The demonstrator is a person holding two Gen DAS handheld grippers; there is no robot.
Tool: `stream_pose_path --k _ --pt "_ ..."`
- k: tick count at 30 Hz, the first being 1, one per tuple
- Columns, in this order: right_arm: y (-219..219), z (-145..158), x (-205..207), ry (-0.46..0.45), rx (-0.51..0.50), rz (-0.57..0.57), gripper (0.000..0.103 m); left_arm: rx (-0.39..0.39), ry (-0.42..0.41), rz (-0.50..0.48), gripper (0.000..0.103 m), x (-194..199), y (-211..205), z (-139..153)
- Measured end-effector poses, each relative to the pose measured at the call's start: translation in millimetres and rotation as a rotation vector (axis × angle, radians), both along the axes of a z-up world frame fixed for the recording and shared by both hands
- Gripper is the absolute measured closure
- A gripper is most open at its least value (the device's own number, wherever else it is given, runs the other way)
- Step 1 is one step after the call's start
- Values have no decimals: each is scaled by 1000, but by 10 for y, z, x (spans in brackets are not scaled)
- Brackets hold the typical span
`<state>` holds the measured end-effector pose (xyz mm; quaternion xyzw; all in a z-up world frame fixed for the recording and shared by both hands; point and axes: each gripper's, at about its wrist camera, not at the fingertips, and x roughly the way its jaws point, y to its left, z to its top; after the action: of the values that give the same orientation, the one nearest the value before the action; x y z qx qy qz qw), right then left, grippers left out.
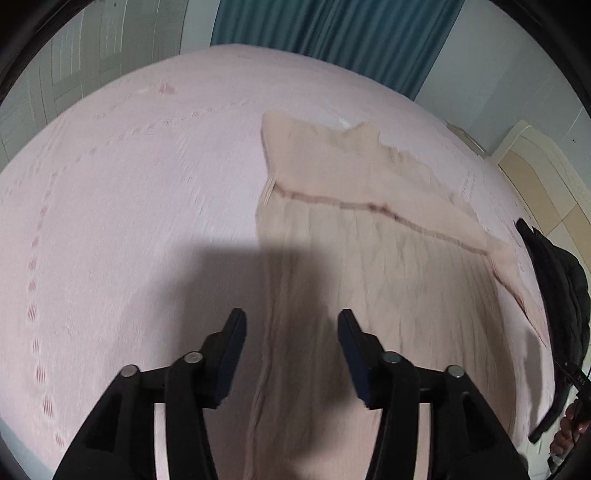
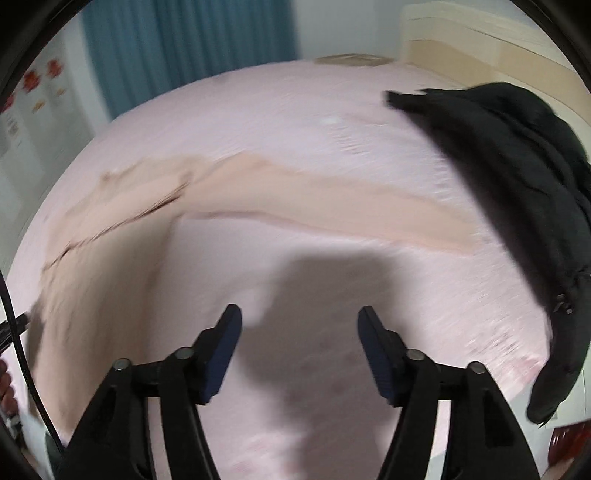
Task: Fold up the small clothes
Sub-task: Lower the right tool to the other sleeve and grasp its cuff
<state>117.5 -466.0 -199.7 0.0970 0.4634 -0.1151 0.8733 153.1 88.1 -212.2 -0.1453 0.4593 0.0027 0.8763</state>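
Observation:
A pale peach dress (image 1: 351,221) with a dark seam at the waist lies flat on the pink bedsheet (image 1: 129,203). My left gripper (image 1: 291,325) hangs above its pleated skirt part, jaws apart, nothing between them. In the right wrist view the same dress (image 2: 122,206) lies at the left, with one long sleeve (image 2: 332,206) stretched out to the right. My right gripper (image 2: 299,321) is open over the bare bedsheet (image 2: 332,122) below that sleeve, holding nothing. Both views are blurred.
A black jacket (image 2: 517,177) lies on the bed at the right, also at the right edge as the jacket (image 1: 557,295). Teal curtains (image 1: 314,33) hang behind the bed. A cream headboard (image 2: 461,40) stands at the far right. A hand (image 1: 565,432) shows at the lower right.

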Motion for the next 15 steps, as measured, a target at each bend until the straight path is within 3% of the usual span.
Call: stream_pose_path --k 2,10,12,15 --pt "-299 -103 85 -5 27 -61 37 31 -38 13 42 119 -54 63" --pt "-1038 -586 317 -22 181 -207 37 112 -106 44 40 436 -150 205" --pt "-1145 -612 348 -75 215 -227 37 108 -114 63 40 493 -129 213" --pt "-1197 -664 459 -75 205 -239 37 58 -118 97 40 538 -103 191"
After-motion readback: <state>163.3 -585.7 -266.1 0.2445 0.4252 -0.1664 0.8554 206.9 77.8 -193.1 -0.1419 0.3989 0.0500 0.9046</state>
